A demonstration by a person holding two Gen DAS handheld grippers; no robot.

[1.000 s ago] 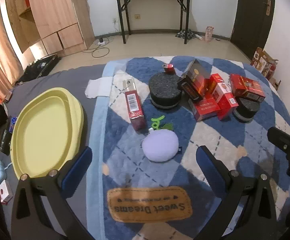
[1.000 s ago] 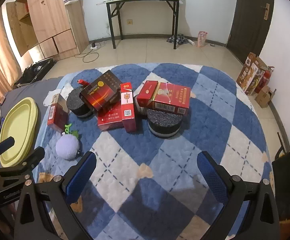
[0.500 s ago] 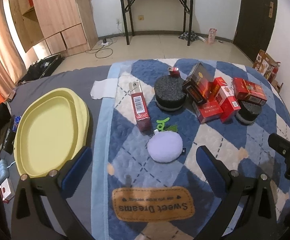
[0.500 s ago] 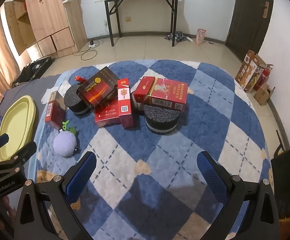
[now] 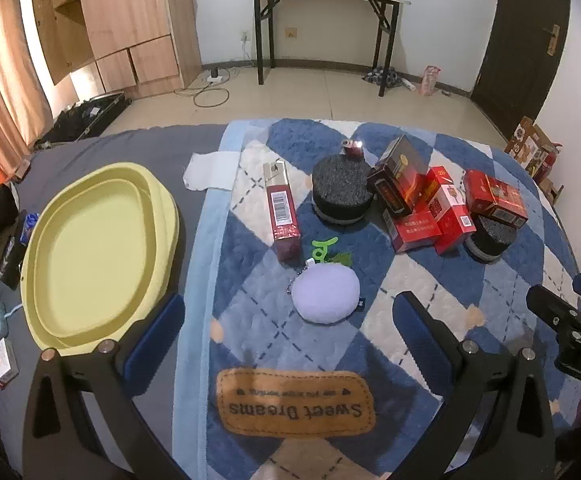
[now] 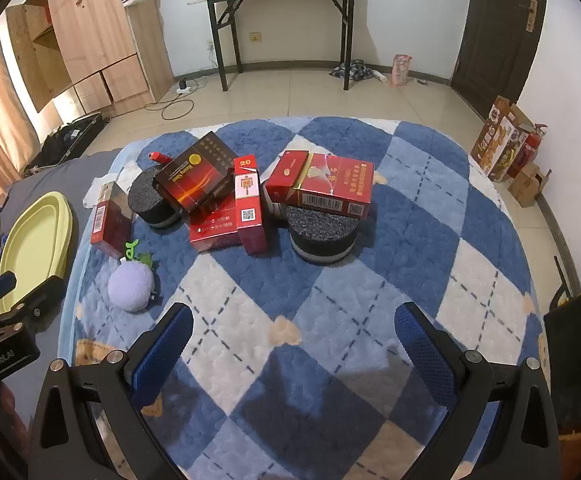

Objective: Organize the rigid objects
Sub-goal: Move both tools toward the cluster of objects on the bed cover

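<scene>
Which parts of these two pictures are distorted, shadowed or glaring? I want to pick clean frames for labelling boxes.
Left wrist view: strong fisheye bending at the edges, dark corner vignette; the boxes stay sharp, and the tongs cast a soft shadow on the blanket. Right wrist view: same bending and vignette; faint sheen on the box atop the foam puck, no blur.

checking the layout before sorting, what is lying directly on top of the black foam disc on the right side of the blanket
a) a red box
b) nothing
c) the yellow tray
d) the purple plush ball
a: in the right wrist view a red box lies across the top of the black foam disc, while the purple plush ball sits apart on the blanket and the yellow tray lies off its left edge.
</scene>
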